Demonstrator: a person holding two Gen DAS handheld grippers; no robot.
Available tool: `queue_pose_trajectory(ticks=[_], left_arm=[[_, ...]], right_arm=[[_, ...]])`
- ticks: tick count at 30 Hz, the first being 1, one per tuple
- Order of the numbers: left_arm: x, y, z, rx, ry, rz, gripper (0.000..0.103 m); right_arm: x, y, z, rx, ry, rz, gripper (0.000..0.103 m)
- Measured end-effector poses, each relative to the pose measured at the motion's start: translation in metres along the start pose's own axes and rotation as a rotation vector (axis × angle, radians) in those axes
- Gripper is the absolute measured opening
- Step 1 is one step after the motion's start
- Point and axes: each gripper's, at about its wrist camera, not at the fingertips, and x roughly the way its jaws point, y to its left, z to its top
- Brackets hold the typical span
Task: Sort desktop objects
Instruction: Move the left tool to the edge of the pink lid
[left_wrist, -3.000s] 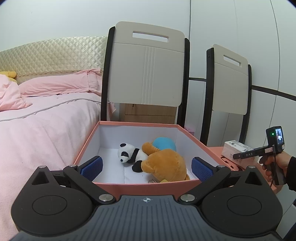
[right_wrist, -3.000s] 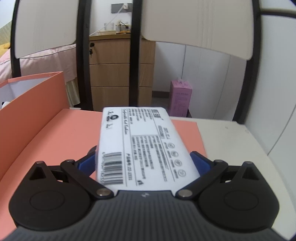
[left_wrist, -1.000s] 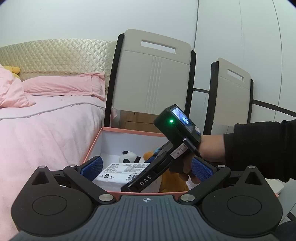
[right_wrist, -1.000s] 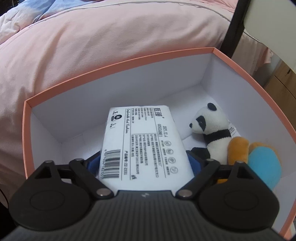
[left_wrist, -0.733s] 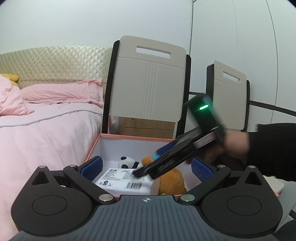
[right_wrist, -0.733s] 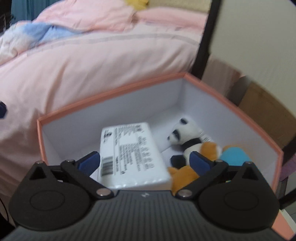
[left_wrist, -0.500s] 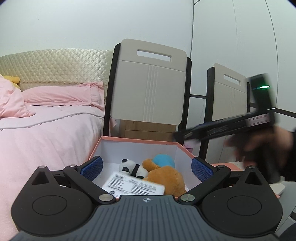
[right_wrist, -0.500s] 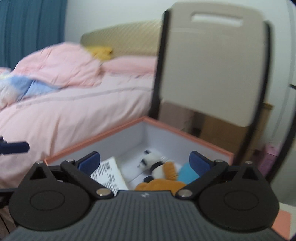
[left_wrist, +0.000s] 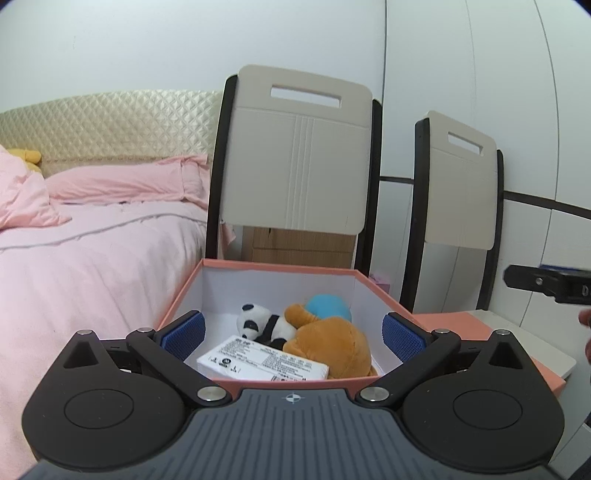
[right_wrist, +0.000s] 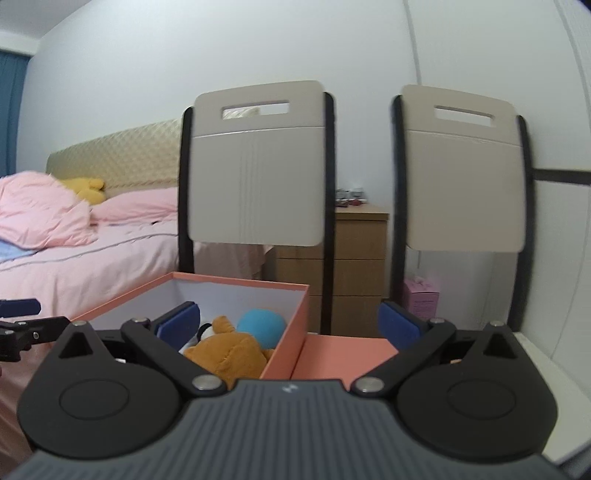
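Observation:
An open orange box (left_wrist: 280, 266) with white inside walls holds a white labelled packet (left_wrist: 262, 363), a panda plush (left_wrist: 258, 325), a brown plush (left_wrist: 328, 343) and a blue plush (left_wrist: 328, 306). My left gripper (left_wrist: 291, 334) is open and empty, in front of the box's near wall. My right gripper (right_wrist: 288, 323) is open and empty, held back over the box's right side (right_wrist: 288, 339); the brown plush (right_wrist: 225, 350) and blue plush (right_wrist: 260, 326) show there. The right gripper's tip shows at the left wrist view's right edge (left_wrist: 546, 282).
The box's orange lid (right_wrist: 343, 350) lies flat to the right on a white table (right_wrist: 546, 365). Two folding chairs (left_wrist: 295, 166) (left_wrist: 461, 192) stand behind. A pink bed (left_wrist: 85, 251) is on the left, a wooden drawer unit (right_wrist: 354, 266) behind.
My right gripper let go of the white packet inside the box, opened, and drew back up and to the right. The left gripper stayed open and rose a little.

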Motion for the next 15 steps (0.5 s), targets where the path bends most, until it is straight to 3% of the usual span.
queue_pose_trajectory(ticks=[6,11,13,15], left_arm=[[-0.001,0.001,-0.004,0.019,-0.044,0.006,0.103],[0.000,0.001,-0.009,0.038,-0.094,0.015,0.103],[-0.003,0.002,-0.010,0.013,-0.139,-0.034,0.103],[-0.008,-0.006,-0.012,0.055,-0.200,-0.077,0.103]], right_arm=[[-0.005,-0.006,-0.020,0.043,-0.063,-0.048,0.103],[0.004,-0.020,-0.031,0.099,-0.056,-0.057,0.103],[0.006,-0.024,-0.038,0.104,-0.055,-0.066,0.103],[0.007,-0.027,-0.045,0.089,-0.052,-0.097,0.103]])
